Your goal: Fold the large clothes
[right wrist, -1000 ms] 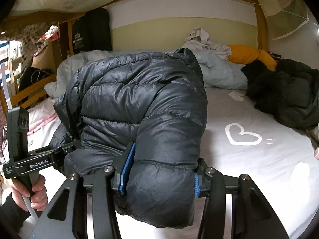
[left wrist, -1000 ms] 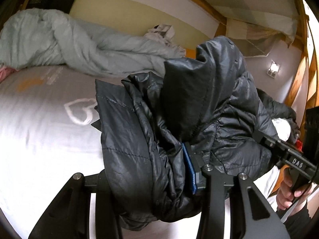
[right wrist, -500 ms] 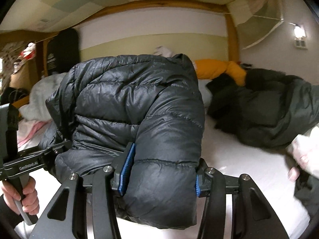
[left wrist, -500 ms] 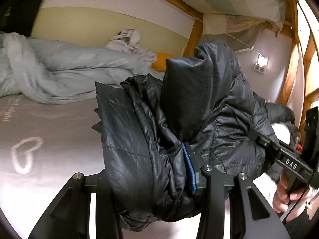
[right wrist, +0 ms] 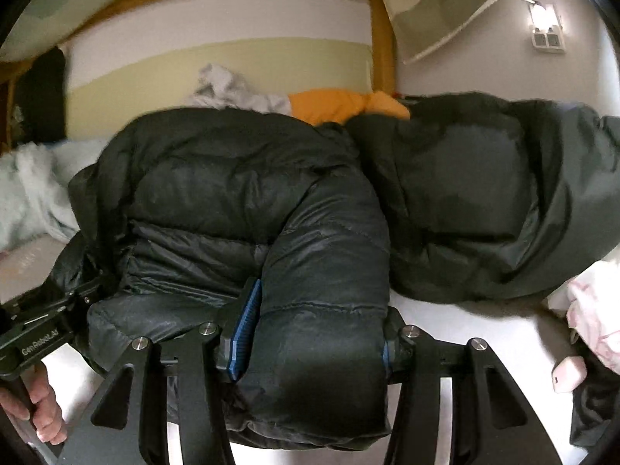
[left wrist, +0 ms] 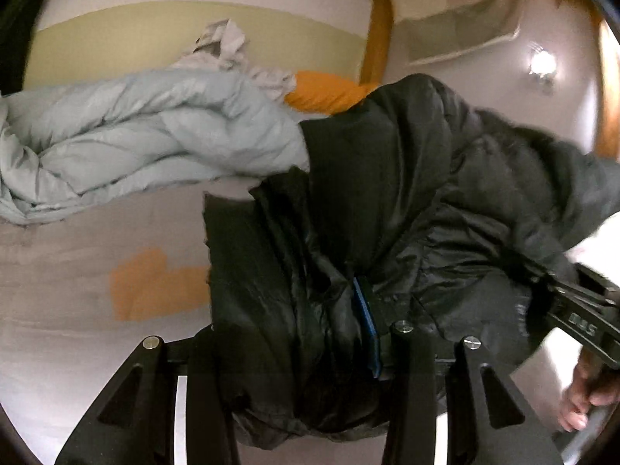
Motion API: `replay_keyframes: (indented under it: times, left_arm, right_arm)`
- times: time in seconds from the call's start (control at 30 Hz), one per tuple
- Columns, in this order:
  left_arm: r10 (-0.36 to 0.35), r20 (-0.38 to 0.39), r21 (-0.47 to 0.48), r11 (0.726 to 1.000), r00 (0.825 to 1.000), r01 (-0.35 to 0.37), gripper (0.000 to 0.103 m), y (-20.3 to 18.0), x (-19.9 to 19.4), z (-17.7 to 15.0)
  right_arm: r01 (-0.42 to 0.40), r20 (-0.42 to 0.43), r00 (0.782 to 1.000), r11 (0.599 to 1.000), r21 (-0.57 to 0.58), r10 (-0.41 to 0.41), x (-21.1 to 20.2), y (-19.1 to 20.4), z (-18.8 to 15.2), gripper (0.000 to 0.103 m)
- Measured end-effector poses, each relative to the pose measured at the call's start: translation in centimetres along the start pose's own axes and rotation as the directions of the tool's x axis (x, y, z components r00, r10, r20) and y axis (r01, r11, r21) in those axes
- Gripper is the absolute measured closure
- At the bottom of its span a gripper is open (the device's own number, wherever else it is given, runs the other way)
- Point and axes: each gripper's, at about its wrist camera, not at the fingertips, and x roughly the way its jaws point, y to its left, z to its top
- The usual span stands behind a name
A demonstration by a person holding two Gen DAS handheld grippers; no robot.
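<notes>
A black puffer jacket (left wrist: 387, 213) is bundled and carried above the bed between both grippers. My left gripper (left wrist: 294, 348) is shut on one bunched end; its blue pad (left wrist: 366, 321) presses into the fabric and the other finger is buried. In the right wrist view my right gripper (right wrist: 314, 345) is shut on a thick folded roll of the jacket (right wrist: 232, 193), with blue pads (right wrist: 244, 333) on either side. Each view shows the other gripper held by a hand: the right gripper (left wrist: 581, 317) and the left gripper (right wrist: 35, 333).
A dark green coat (right wrist: 484, 201) lies heaped on the bed just right of the jacket. A pale blue duvet (left wrist: 135, 135), an orange pillow (left wrist: 325, 93) and white clothes sit along the far wall. Pink-white cloth (right wrist: 593, 310) and a small pink object (right wrist: 569, 376) lie at the right.
Both grippers have swung to the right across the bed and slightly down, carrying the jacket. The heart print has left both views and the dark green coat is now close.
</notes>
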Motion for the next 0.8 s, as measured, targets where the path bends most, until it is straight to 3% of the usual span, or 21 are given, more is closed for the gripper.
replay_keyframes:
  times: [0.1,0.2,0.23,0.47,0.5,0.57,0.8]
  left_arm:
    - [0.018,-0.003,-0.038,0.999,1.000,-0.018,0.048,0.5,1.4,0.0]
    - [0.069,0.016,-0.002,0.998,0.997,-0.069,0.032,0.2,1.1,0.0]
    - [0.089,0.025,0.016,0.996,0.996,-0.090,0.029,0.0,0.9,0.0]
    - [0.146,0.150,-0.006,0.989,0.978,-0.147,0.002,0.3,-4.4,-1.2]
    - [0.155,0.178,0.006,0.987,0.972,-0.159,0.001,0.2,-5.6,-1.4]
    - [0.160,0.222,0.037,0.984,0.962,-0.173,0.001,-0.3,-7.9,-1.9]
    - [0.171,0.345,0.059,0.977,0.923,-0.204,0.000,-1.5,-14.4,-3.8]
  right_arm:
    - [0.012,-0.008,1.000,1.000,0.002,-0.012,2.2,-0.4,-0.8,0.047]
    - [0.001,-0.015,1.000,0.998,0.065,0.000,3.1,-1.9,-0.4,0.035]
    - [0.011,-0.010,1.000,0.997,0.075,-0.010,3.0,-2.2,-0.3,0.028]
    - [0.057,0.093,0.994,0.997,0.056,-0.062,-0.6,-2.7,-0.6,0.014]
    - [0.049,0.110,0.992,0.997,0.058,-0.055,-1.5,-2.6,-0.4,0.013]
    - [0.026,0.138,0.990,0.998,0.064,-0.034,-3.1,-2.6,-0.7,0.000]
    - [-0.035,0.260,0.965,0.998,0.053,0.020,-7.9,-1.6,-2.6,0.000]
